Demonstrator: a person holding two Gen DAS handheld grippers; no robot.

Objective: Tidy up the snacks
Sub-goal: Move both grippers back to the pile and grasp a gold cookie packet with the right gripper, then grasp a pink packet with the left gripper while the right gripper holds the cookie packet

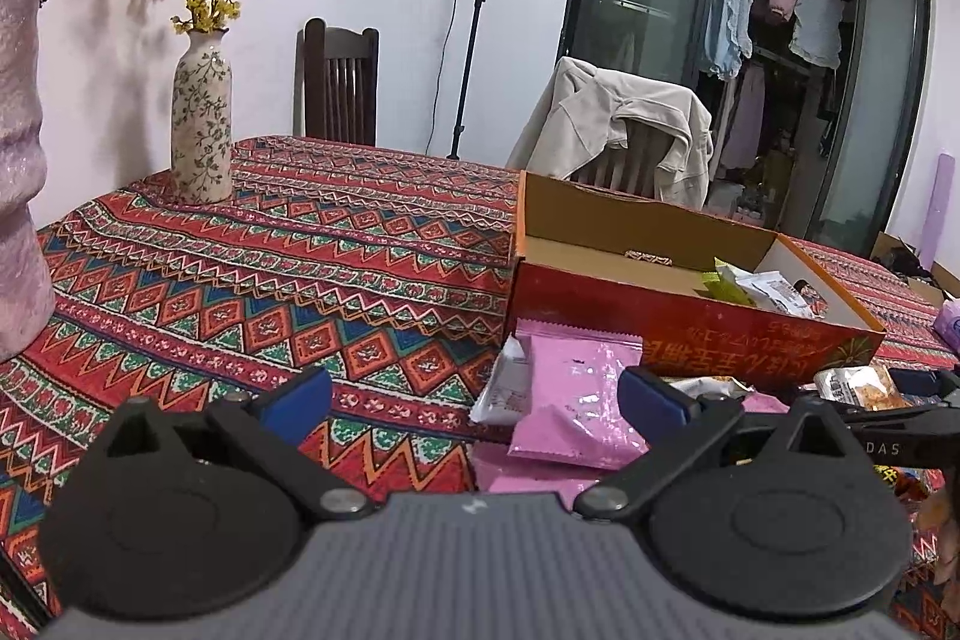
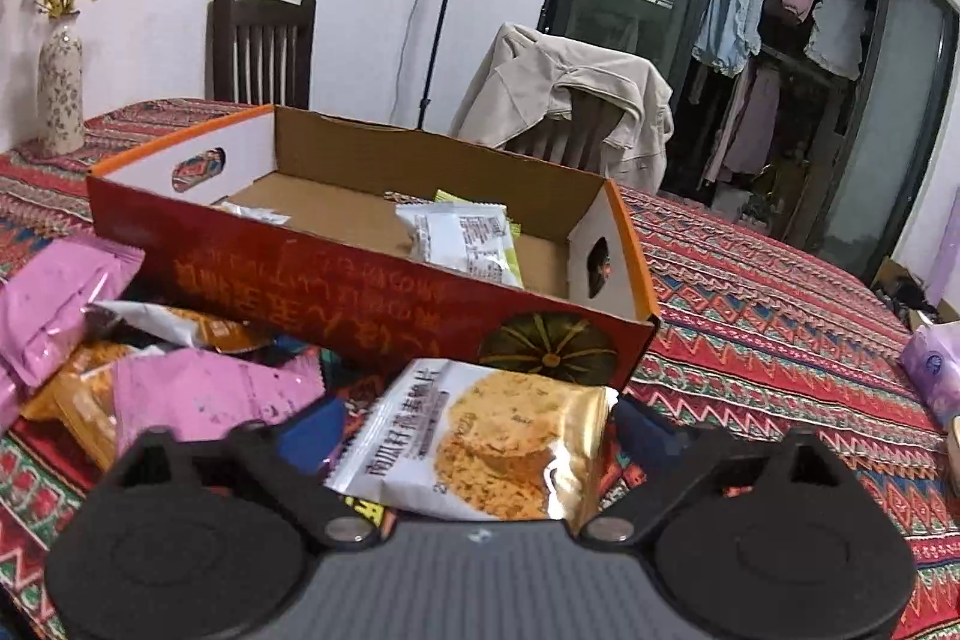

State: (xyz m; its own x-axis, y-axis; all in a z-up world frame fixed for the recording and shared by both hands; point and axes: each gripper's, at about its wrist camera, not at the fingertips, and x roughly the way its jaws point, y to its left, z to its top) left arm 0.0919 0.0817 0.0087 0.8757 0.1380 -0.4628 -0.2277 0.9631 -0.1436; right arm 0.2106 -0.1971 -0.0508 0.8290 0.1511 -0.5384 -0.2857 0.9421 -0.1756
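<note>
A red cardboard box point(image 1: 678, 322) point(image 2: 360, 292) stands open on the patterned tablecloth, with a few snack packets point(image 2: 462, 238) inside. Loose snacks lie in front of it: pink packets point(image 1: 570, 400) point(image 2: 204, 394) and orange ones point(image 2: 78, 394). My left gripper point(image 1: 474, 400) is open and empty, just short of a pink packet. My right gripper point(image 2: 480, 430) has its jaws on either side of a white-and-gold biscuit packet point(image 2: 480, 442), held up in front of the box. The right gripper also shows at the right edge of the left wrist view point(image 1: 900, 394).
A floral vase point(image 1: 201, 124) point(image 2: 60, 94) and a pink vase point(image 1: 18, 172) stand on the table's left side. Chairs stand behind the table, one with a beige jacket point(image 1: 618, 124). A purple tissue pack point(image 2: 936, 364) lies at the right.
</note>
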